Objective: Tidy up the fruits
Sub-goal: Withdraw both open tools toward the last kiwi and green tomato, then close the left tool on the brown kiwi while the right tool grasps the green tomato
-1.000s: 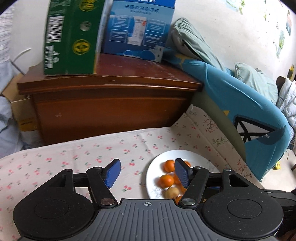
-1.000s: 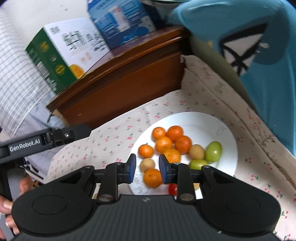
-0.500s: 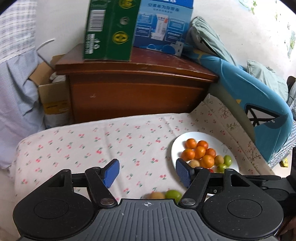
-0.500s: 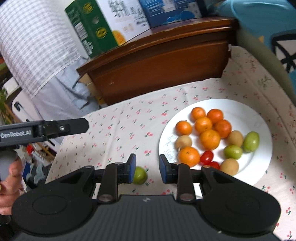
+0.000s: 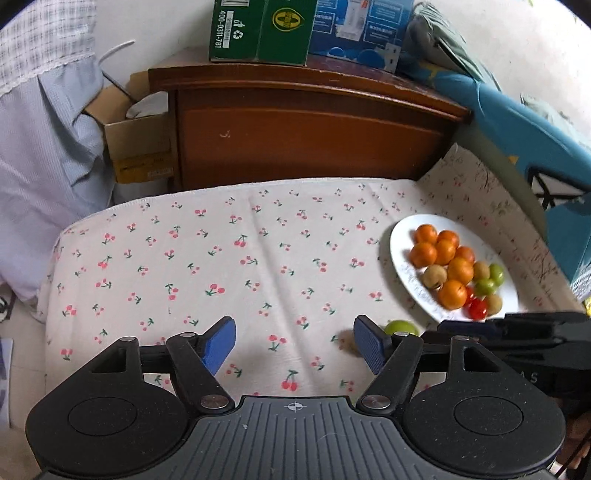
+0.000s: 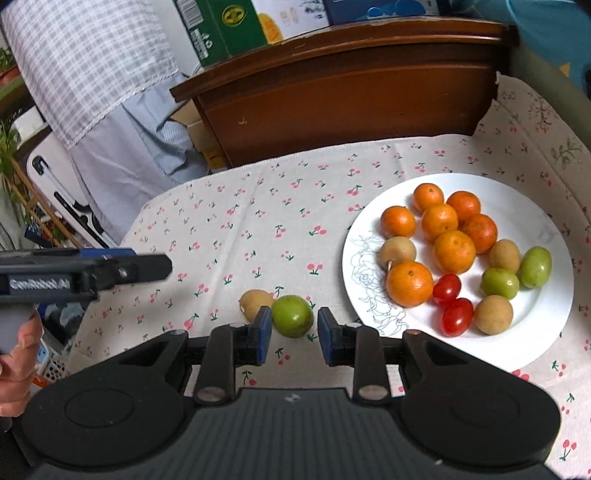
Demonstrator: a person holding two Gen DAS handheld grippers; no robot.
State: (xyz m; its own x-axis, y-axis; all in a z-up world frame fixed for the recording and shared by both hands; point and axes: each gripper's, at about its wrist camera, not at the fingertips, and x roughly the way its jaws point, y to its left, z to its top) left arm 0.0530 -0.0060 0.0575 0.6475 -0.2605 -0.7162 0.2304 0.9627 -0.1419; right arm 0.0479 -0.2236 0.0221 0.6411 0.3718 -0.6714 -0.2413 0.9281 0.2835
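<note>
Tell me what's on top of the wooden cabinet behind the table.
On the wooden cabinet stand a green carton and a blue box side by side. Their upper parts are cut off by the frame, and anything behind them is hidden.

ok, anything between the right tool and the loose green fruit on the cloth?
Nothing visible. The green fruit lies on the cloth just ahead of the open right tool. A tan fruit touches its left side, close to the left finger.

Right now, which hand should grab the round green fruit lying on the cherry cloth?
Right. The right tool is open with the round green fruit just ahead between its blue pads. The left tool is open over bare cloth, off to the side.
</note>
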